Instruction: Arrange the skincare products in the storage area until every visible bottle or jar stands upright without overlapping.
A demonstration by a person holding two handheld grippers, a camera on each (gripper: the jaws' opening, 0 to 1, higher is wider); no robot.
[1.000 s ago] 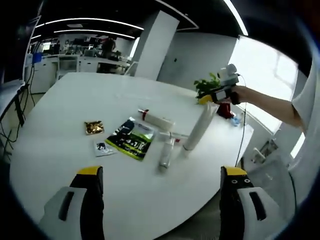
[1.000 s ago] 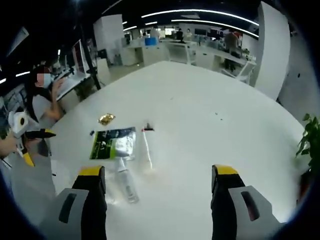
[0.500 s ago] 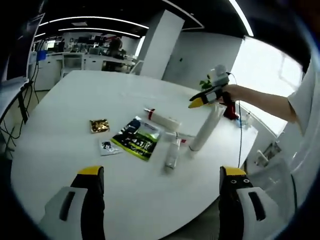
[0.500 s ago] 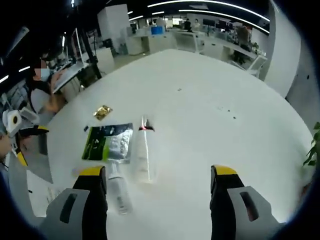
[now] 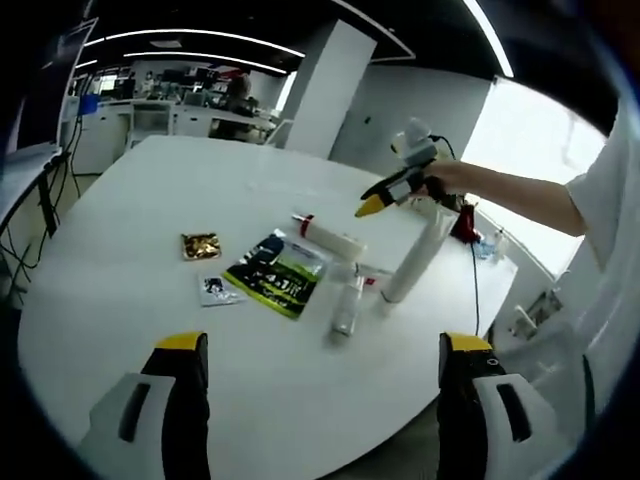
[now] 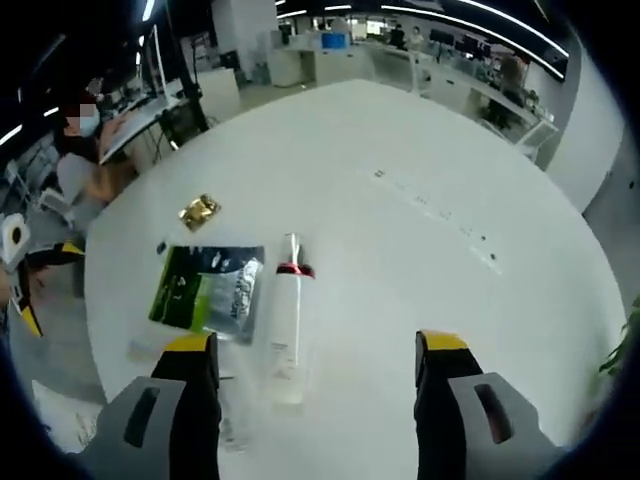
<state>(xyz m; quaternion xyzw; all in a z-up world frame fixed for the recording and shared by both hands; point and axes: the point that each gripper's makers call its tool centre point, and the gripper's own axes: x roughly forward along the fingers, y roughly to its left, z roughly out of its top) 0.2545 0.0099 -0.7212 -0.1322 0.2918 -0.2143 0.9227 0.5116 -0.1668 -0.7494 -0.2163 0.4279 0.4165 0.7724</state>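
A tall white bottle [image 5: 410, 262] stands upright on the round white table [image 5: 120, 200]. Left of it a white pump bottle [image 5: 330, 237] [image 6: 285, 325] with a red collar lies on its side. A small clear bottle [image 5: 347, 307] also lies flat, close to the tall one. My right gripper [image 5: 385, 195] [image 6: 315, 342] hangs open above the lying pump bottle, which shows just inside its left jaw. My left gripper [image 5: 324, 344] [image 6: 25, 300] stays open near the table's edge, well back from the bottles.
A green and black pouch [image 5: 279, 274] [image 6: 208, 290], a gold packet [image 5: 201, 245] [image 6: 198, 211] and a small sachet [image 5: 218, 290] lie flat beside the bottles. A red object [image 5: 462, 222] stands by the window edge. A person [image 6: 85, 150] sits beyond the table.
My right gripper has left the top of the tall white bottle and moved over toward the lying pump bottle, which now looks nearer in its view. The bottles have not moved.
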